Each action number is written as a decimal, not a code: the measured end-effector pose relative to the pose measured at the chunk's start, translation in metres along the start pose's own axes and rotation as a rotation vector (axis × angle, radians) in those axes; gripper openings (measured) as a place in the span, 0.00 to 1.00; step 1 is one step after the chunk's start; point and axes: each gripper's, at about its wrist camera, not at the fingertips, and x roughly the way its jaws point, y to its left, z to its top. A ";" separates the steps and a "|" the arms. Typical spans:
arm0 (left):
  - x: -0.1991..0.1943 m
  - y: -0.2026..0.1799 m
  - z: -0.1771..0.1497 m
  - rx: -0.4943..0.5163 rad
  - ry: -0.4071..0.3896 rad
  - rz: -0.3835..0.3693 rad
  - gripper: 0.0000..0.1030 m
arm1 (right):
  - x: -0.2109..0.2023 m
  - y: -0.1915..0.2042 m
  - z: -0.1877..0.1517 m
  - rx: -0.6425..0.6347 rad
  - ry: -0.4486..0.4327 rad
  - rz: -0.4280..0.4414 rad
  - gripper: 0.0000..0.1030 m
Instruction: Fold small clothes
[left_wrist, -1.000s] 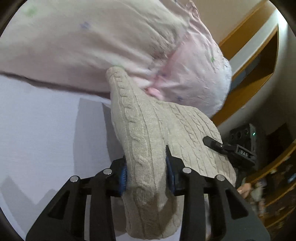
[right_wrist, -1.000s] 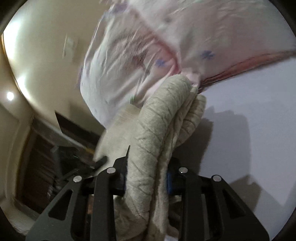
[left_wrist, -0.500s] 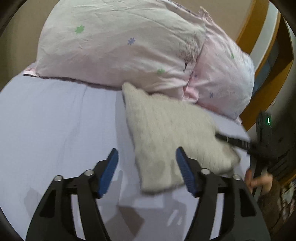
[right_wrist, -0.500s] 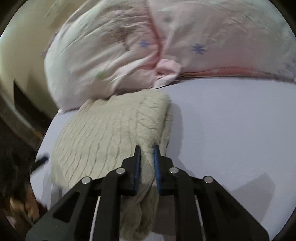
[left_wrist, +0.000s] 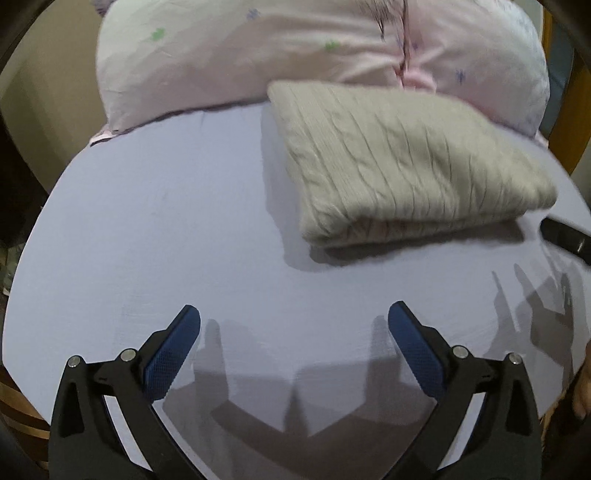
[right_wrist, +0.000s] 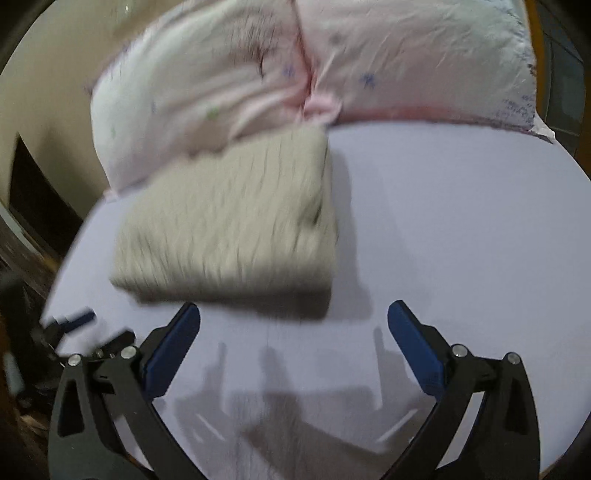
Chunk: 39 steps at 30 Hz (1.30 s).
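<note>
- Left claw (left_wrist: 293, 325): spread wide, holding nothing, above the lavender bed (left_wrist: 166, 229); its blue pads (left_wrist: 170, 354) are bare.
- Right claw (right_wrist: 293, 325): likewise spread wide and holding nothing; its tip shows at 3 o'clock in the left view.
- Sweater (left_wrist: 402, 162): beige cable knit, folded into a flat packet, lying on the bed clear of both claws; at 1 o'clock in the left view, at 11 o'clock in the right view (right_wrist: 229, 218), where it is blurred.
- Pillows (left_wrist: 295, 48): two, pink with small flower prints, at 12 o'clock; the sweater's far edge touches them.
</note>
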 end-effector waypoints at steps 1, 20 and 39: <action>0.003 -0.003 0.000 0.007 0.009 0.001 0.99 | 0.008 0.005 -0.003 -0.007 0.022 -0.018 0.98; 0.011 0.001 0.007 -0.038 0.030 -0.034 0.99 | 0.028 0.037 -0.031 -0.087 0.061 -0.246 0.98; 0.012 -0.001 0.007 -0.053 0.040 -0.020 0.99 | 0.027 0.037 -0.030 -0.093 0.064 -0.244 0.98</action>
